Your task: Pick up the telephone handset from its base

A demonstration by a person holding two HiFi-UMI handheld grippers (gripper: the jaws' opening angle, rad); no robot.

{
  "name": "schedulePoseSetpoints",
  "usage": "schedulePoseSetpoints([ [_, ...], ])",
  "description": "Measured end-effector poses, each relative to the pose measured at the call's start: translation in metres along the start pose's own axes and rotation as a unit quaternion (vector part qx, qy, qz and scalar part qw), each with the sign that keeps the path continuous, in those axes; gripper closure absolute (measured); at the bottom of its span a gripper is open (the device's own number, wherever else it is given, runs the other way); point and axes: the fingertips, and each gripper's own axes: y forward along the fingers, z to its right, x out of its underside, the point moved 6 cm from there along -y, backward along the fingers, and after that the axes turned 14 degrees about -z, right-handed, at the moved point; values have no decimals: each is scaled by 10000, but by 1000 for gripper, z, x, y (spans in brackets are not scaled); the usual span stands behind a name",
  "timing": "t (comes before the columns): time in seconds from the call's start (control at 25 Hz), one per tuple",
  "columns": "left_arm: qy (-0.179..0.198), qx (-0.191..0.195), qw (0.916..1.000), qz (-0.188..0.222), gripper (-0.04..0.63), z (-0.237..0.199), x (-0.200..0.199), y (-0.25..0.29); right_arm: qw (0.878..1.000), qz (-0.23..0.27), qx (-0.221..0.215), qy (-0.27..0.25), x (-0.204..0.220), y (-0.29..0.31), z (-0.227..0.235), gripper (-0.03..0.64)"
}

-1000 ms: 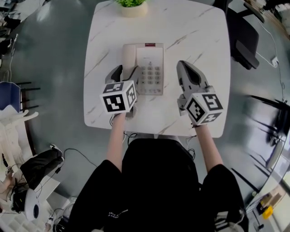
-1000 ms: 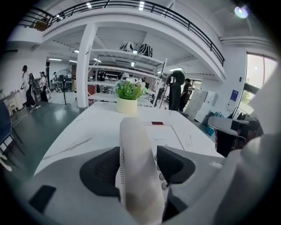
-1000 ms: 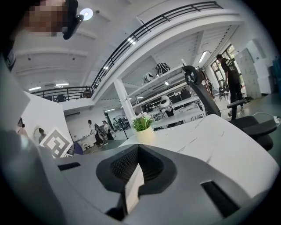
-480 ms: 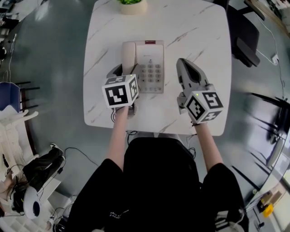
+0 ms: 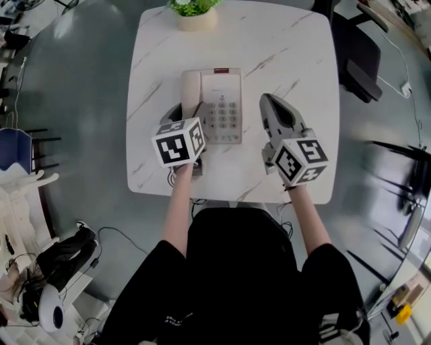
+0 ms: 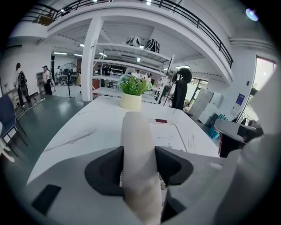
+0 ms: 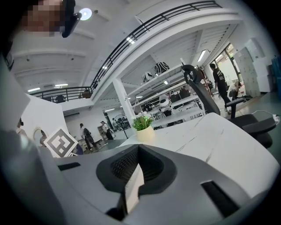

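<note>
A beige telephone (image 5: 221, 106) sits mid-table, its handset (image 5: 190, 89) resting along the base's left side. My left gripper (image 5: 187, 114) straddles the handset's near end, its marker cube hiding most of the jaws. In the left gripper view the handset (image 6: 138, 145) runs straight between the dark pads (image 6: 109, 169), which touch both of its sides while the jaws are closing. The phone's keypad face (image 6: 169, 136) shows just to the right. My right gripper (image 5: 269, 102) hovers right of the phone, shut and holding nothing, and looks the same in its own view (image 7: 138, 151).
A potted plant (image 5: 195, 12) stands at the far edge of the white marble table (image 5: 289, 47). A black office chair (image 5: 363, 57) is beyond the table's right side. Cables and gear lie on the floor at left (image 5: 54, 256). People stand far off (image 6: 19, 83).
The left gripper's jaws have drawn in from either side of the handset until the pads meet it. The right gripper has stayed where it was.
</note>
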Motion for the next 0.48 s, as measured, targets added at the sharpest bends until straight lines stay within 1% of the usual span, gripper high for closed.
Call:
schedulePoseSetpoints([
  [0.2,-63,118,9997,184,385,0,0,-7,10000,-19,-29,30,0,-4,-3,626],
  [0.48,-129,313,9983,484,387,3,-5,-21,9999,20,-78,-124,-10,-9,-10,626],
])
